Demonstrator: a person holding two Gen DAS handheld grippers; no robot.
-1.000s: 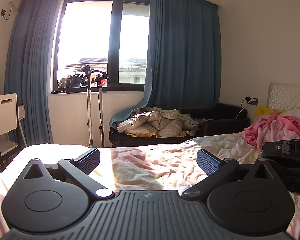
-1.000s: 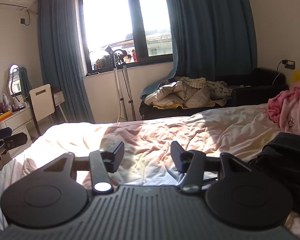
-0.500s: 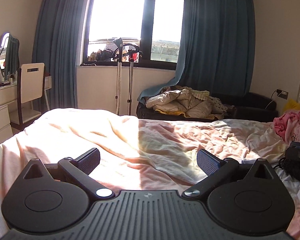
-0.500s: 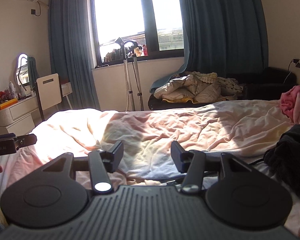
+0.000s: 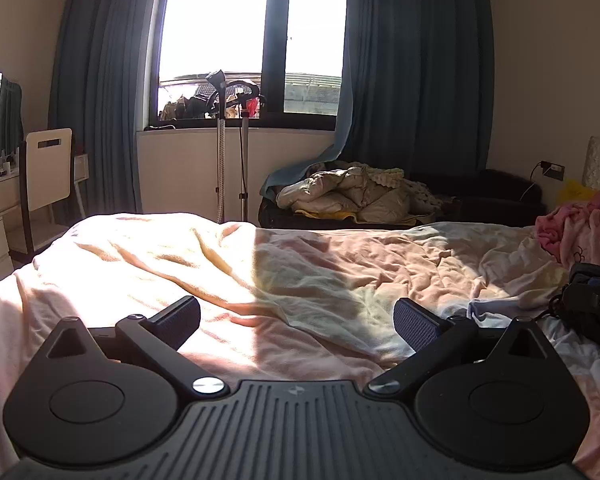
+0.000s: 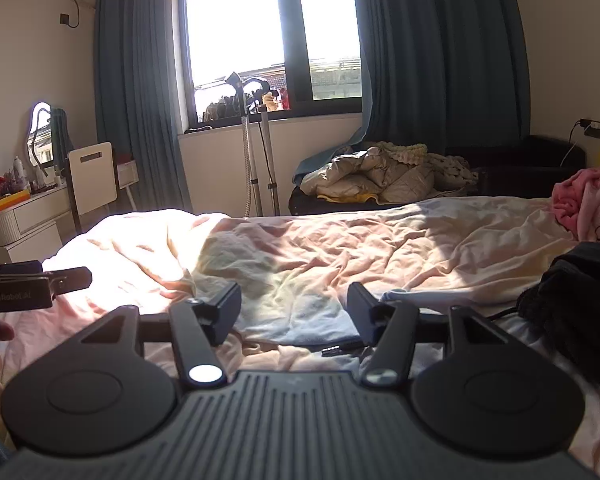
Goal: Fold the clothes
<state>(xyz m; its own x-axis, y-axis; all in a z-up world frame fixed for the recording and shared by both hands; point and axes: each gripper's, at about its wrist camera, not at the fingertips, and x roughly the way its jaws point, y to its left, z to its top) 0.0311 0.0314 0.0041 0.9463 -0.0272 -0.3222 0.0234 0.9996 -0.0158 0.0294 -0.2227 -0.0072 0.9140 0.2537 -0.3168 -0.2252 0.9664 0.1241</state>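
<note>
Bedding fills most of both views: a rumpled pale pink cotton sheet (image 5: 340, 264) covers the wide bed, half in strong sunlight and half in shade. Behind it hang long blue curtains (image 5: 416, 80) on either side of a dark-framed window (image 5: 276, 40), with a black low sofa (image 5: 480, 200) under the right curtain carrying a heap of beige quilted bedding (image 5: 348, 196). A crumpled pink fleece garment (image 6: 584, 204) lies at the right end of the bed, near the headboard side, and a dark black knitted garment (image 6: 572, 296) lies bunched on the sheet nearer the camera, just right of the right gripper. A white chair with a slotted back (image 6: 90, 178) stands by the white dresser at the left wall, and a silver upright garment steamer pole (image 5: 222, 148) stands below the window. The left gripper (image 5: 296, 318) hovers low over the sheet with its two black fingers spread wide apart, nothing between them. The right gripper (image 6: 294, 308) also hovers above the sheet, its fingers parted and empty, with a thin black cable (image 6: 340, 347) lying on the sheet just under them. In the right wrist view the left gripper's side shows at the far left edge, held by a hand.
</note>
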